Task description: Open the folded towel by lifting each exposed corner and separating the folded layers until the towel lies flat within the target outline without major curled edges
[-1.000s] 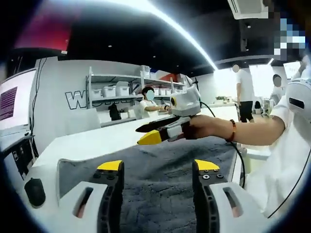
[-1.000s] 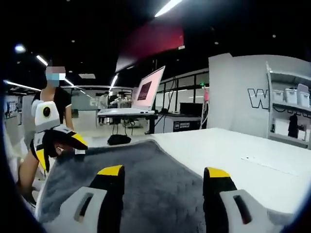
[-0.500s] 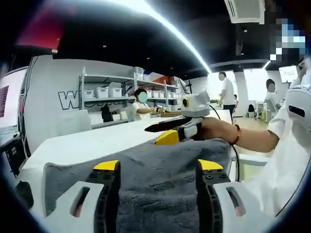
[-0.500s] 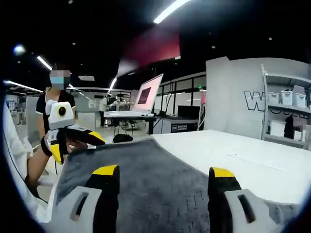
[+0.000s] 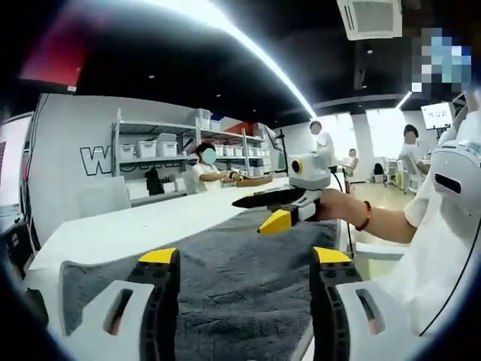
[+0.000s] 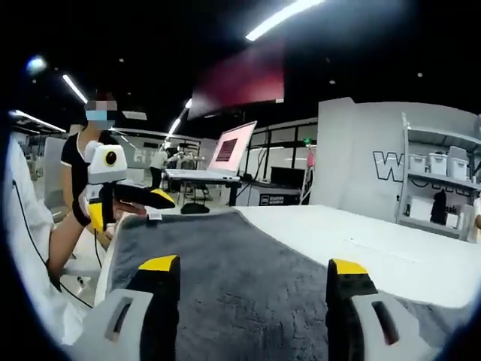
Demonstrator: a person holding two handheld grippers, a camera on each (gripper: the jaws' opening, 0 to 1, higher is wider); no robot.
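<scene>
- Grey plush towel (image 5: 240, 278) spreads over the white table (image 5: 135, 226), covering the lower middle of the left gripper view; in the right gripper view the towel (image 6: 240, 278) fills the lower centre, with the white table (image 6: 406, 256) bare to the right of it.
- My left gripper (image 5: 244, 259) rises from the bottom of its own view, its yellow-tipped jaws wide apart over the towel and holding nothing.
- My right gripper (image 6: 254, 267) rises from the bottom of its own view, jaws likewise wide apart over the towel, empty.
- In the left gripper view, my right gripper (image 5: 272, 210) comes in from the right, at centre, above the towel's far edge, with my hand (image 5: 338, 207) around it.
- In the right gripper view, my left gripper (image 6: 128, 199) sits at centre left, by the towel's far corner.
- White shelving with storage bins (image 5: 161, 154) stands against the wall at upper left of the left gripper view.
- An open laptop (image 6: 225, 154) rests on a desk at upper centre of the right gripper view.
</scene>
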